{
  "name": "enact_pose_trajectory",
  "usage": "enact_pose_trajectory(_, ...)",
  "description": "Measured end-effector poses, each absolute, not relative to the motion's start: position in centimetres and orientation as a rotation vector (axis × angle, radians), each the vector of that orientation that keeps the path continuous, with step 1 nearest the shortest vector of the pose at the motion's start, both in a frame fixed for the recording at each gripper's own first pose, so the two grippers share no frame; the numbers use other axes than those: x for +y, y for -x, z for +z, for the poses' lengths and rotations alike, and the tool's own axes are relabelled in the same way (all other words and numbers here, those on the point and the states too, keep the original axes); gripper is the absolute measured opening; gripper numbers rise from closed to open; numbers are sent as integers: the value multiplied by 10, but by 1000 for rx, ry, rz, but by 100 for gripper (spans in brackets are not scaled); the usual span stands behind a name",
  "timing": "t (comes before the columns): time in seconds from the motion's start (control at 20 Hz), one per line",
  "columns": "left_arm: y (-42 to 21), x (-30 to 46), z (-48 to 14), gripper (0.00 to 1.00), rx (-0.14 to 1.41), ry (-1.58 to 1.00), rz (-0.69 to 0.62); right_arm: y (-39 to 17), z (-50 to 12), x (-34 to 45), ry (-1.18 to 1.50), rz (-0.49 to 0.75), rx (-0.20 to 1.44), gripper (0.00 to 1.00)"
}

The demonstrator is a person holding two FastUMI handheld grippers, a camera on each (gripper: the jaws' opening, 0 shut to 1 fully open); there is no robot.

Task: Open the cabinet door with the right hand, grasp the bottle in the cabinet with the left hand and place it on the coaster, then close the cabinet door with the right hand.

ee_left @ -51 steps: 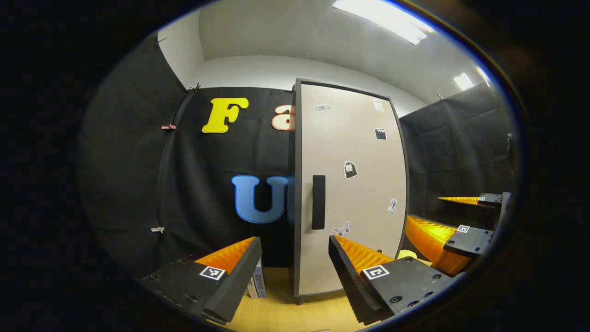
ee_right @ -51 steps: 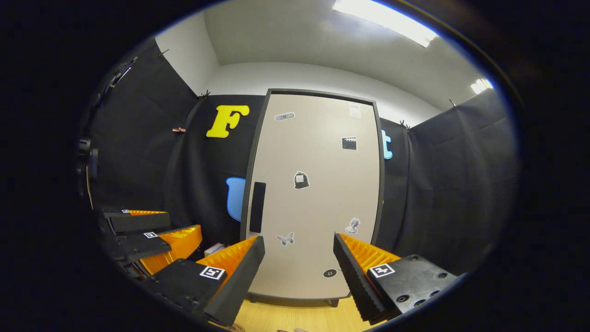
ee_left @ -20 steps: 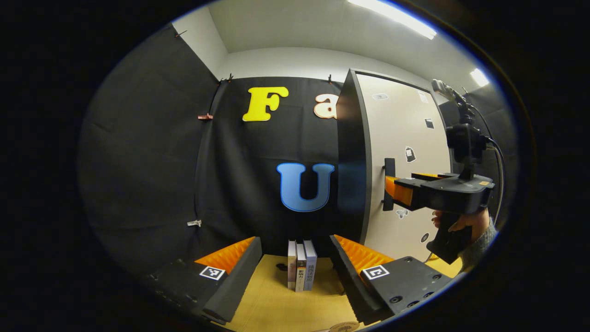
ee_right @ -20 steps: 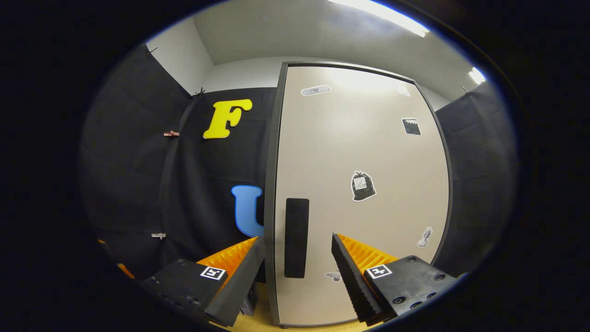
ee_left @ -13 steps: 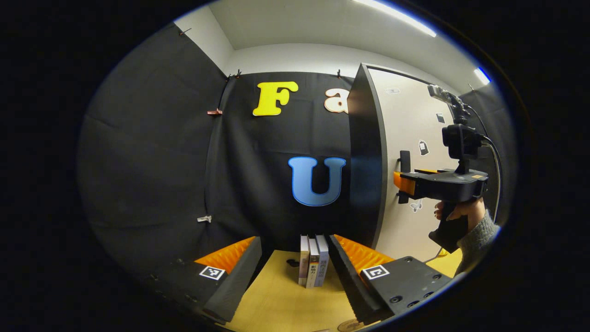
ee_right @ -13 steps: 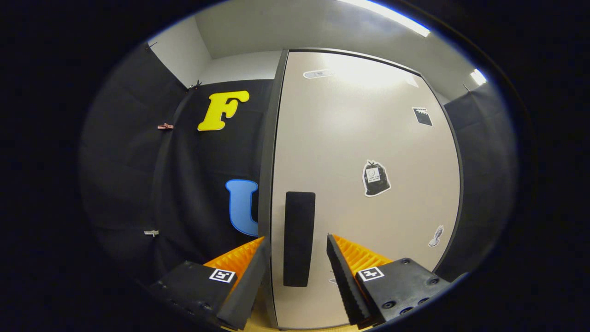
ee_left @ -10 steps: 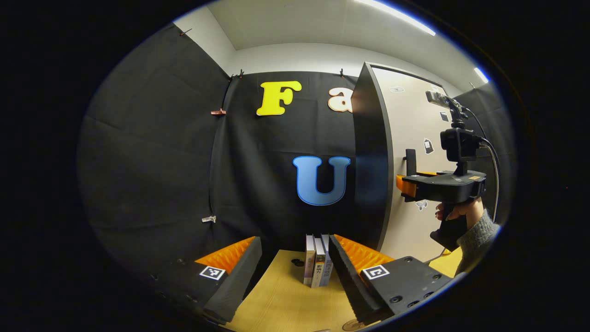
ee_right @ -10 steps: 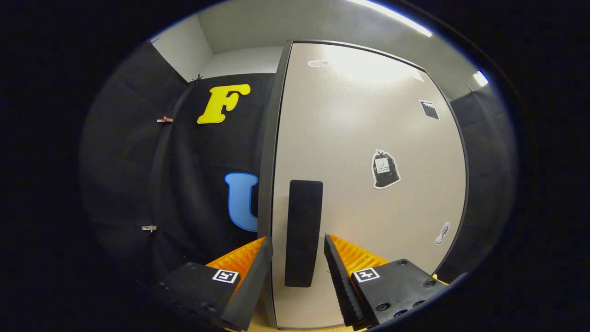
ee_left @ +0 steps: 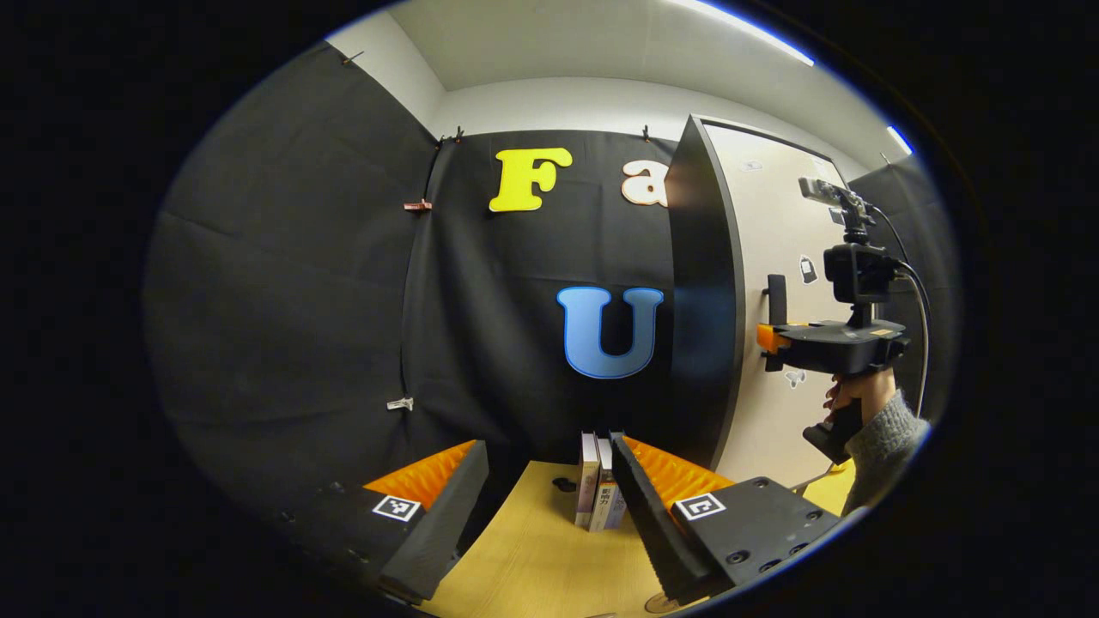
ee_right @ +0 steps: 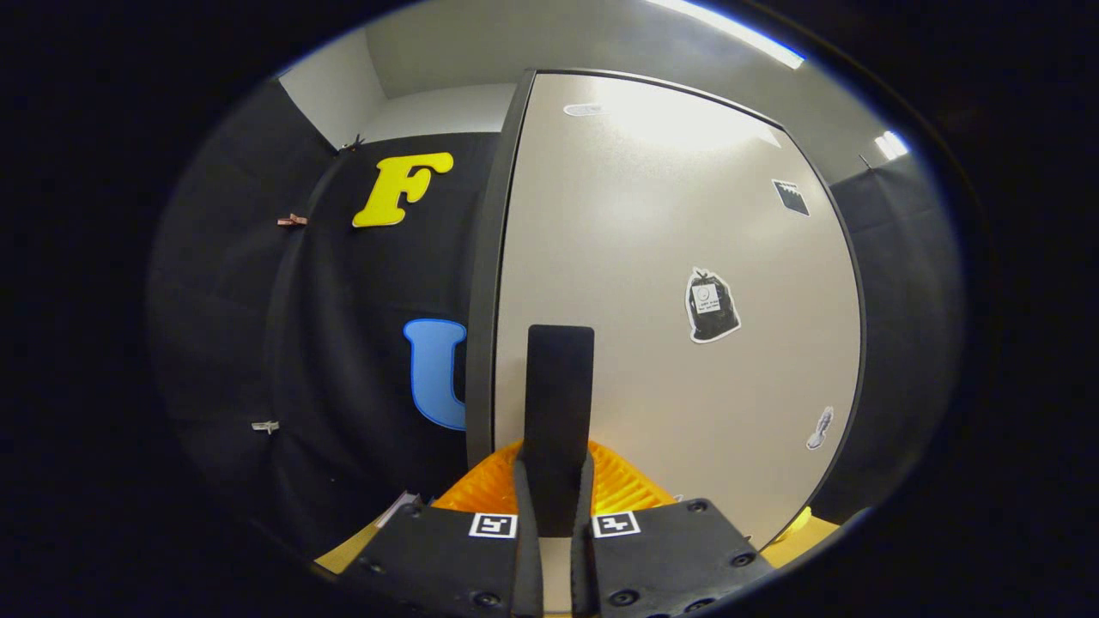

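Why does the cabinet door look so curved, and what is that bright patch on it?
Right gripper view: the fisheye lens bows the cabinet door, and ceiling light glares near its top. Left gripper view: the door leans and narrows toward the image edge, without glare.

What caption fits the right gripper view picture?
Right hand-held gripper shut on the black door handle of the beige cabinet door, which is covered with stickers.

The right tongs (ee_right: 554,502) are now closing onto the black door handle (ee_right: 558,403), both fingers pressing its lower end, where a moment ago they were spread wide either side of it. In the left gripper view, the cabinet (ee_left: 704,292) is sliding further toward the right edge, and the books (ee_left: 598,491) on the tabletop (ee_left: 532,558) are coming nearer the left tongs (ee_left: 545,481).
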State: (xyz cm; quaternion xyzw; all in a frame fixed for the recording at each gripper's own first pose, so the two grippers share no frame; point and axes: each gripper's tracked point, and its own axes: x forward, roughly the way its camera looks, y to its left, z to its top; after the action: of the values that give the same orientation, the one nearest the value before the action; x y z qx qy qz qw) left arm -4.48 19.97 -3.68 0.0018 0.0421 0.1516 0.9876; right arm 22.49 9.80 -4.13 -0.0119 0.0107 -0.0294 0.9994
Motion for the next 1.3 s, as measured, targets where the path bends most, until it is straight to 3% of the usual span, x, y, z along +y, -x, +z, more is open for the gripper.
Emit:
enact_pose_trajectory(0.05, 46, 198, -36, 92, 80, -7, 303, -224, -39, 98, 25, -52, 31, 6)
enact_pose_trajectory(0.5, 67, 182, -27, 92, 62, -5, 295, -177, -30, 97, -1, 37, 72, 6)
enact_pose_trajectory(0.85, 70, 137, -14, 92, 40, -3, 207, -113, -21, 74, -7, 109, 115, 6)
enact_pose_trajectory(1.3, 76, 86, -9, 93, 43, -16, 89, -49, -11, 21, 15, 92, 150, 6)
